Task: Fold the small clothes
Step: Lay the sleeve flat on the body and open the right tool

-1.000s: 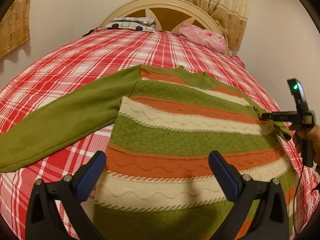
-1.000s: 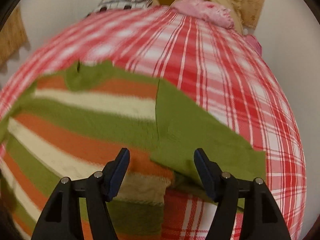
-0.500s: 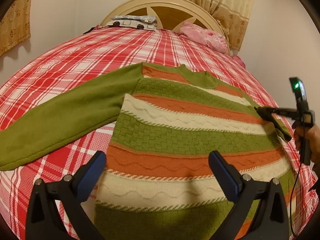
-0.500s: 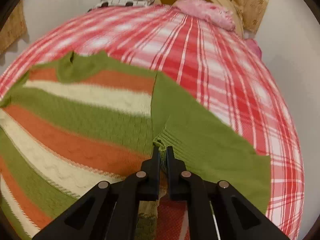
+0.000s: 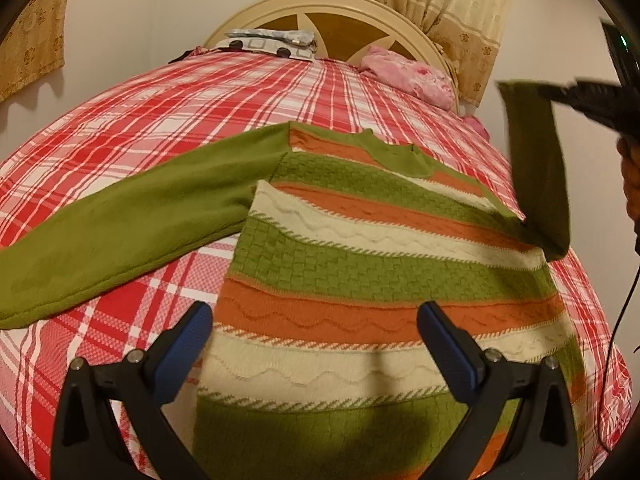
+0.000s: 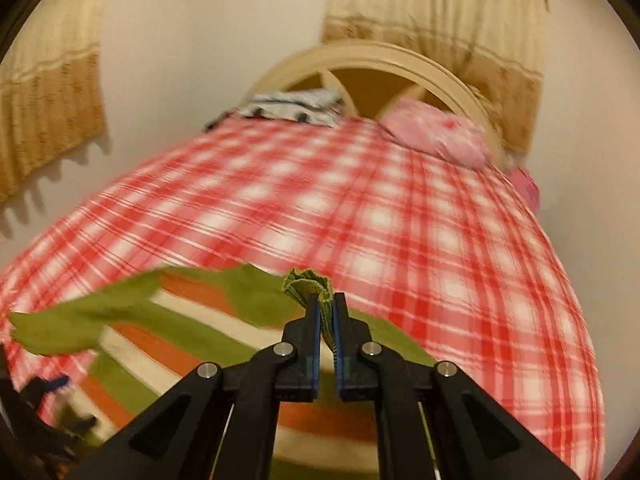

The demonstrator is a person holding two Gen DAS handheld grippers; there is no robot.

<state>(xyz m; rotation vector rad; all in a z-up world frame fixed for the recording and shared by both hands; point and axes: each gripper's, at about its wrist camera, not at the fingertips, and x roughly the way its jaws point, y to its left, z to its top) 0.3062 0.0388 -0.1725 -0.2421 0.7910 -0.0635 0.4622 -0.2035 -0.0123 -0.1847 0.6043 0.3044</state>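
Observation:
A small knit sweater (image 5: 360, 264) with green, orange and cream stripes lies flat on the red plaid bed. Its left green sleeve (image 5: 120, 232) is spread out to the left. My left gripper (image 5: 312, 344) is open and empty, hovering over the sweater's lower part. My right gripper (image 6: 325, 308) is shut on the cuff of the right green sleeve (image 6: 308, 286) and holds it lifted above the sweater (image 6: 180, 340). In the left wrist view the lifted sleeve (image 5: 536, 168) hangs from the right gripper (image 5: 560, 94) at the upper right.
The red plaid bedspread (image 5: 200, 120) covers the bed. A cream headboard (image 5: 332, 12) stands at the far end, with a patterned pillow (image 5: 272, 40) and a pink cloth (image 5: 408, 76) by it. Curtains (image 5: 440, 0) hang behind. A wall is close on the right.
My right gripper shut on the right sleeve's cuff and has lifted it up off the bed. My left gripper has stayed open over the sweater's hem.

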